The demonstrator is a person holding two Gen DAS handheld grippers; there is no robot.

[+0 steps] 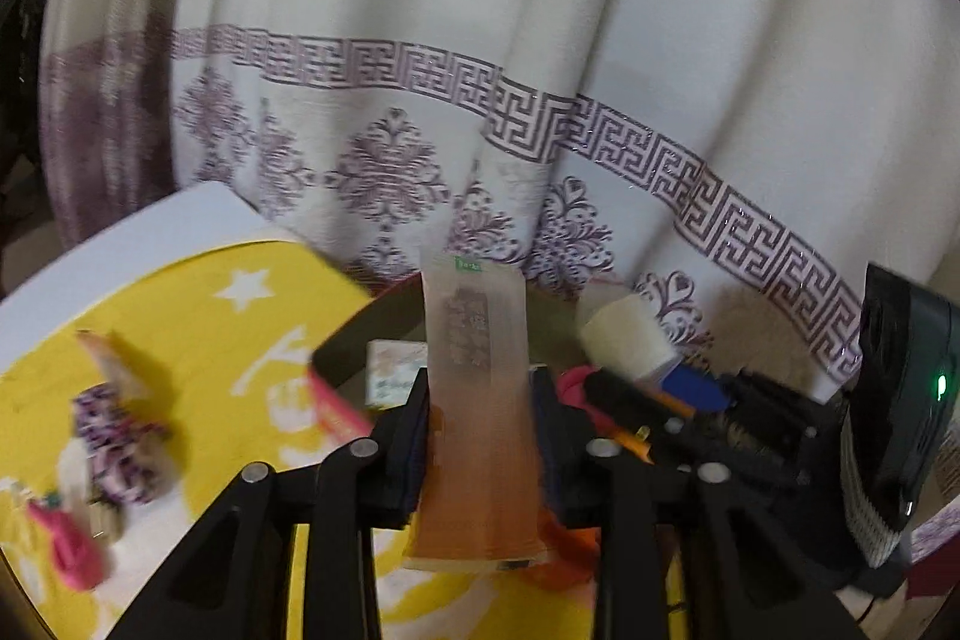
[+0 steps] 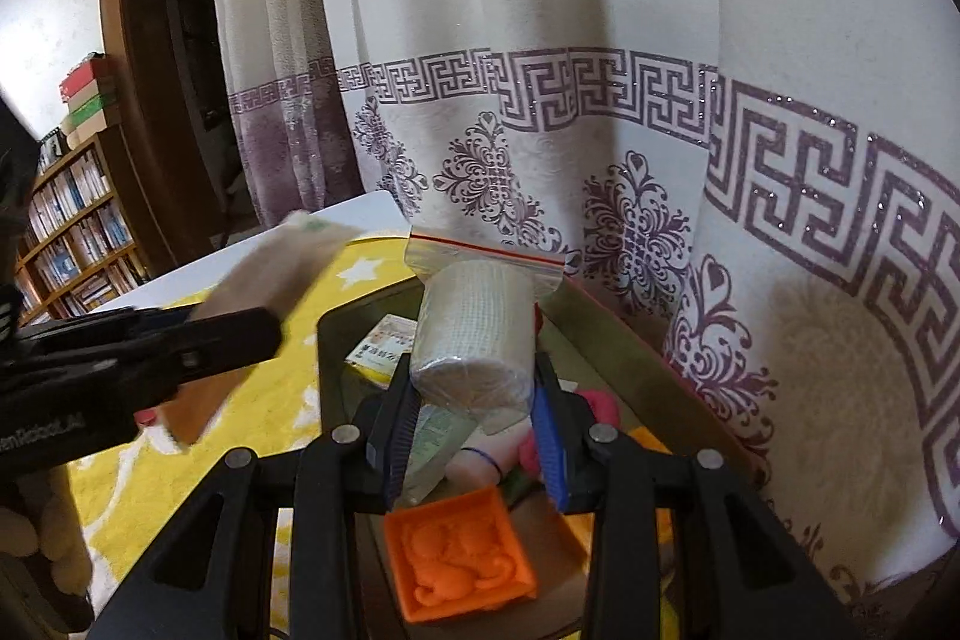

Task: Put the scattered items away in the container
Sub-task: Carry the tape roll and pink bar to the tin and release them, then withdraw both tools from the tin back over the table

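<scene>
Frosted, orange-tinted plastic — one long flat sachet [image 1: 477,400] stands between the left tool's [image 1: 480,436] pads, which look slightly spread around it, over the dark container [image 1: 342,340]. One patterned cloth bundle [image 1: 120,439] lies on the yellow counter [image 1: 198,334].

Right view: the right tool [image 2: 474,430] pinches one bagged white gauze roll [image 2: 477,340] — woven, cylindrical — above the container, where one orange moulded square [image 2: 459,556] rests.

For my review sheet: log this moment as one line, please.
left gripper: orange sachet between jaws, over container | right gripper: shut on bagged gauze roll, over container | scattered items still on yellow cloth
</scene>
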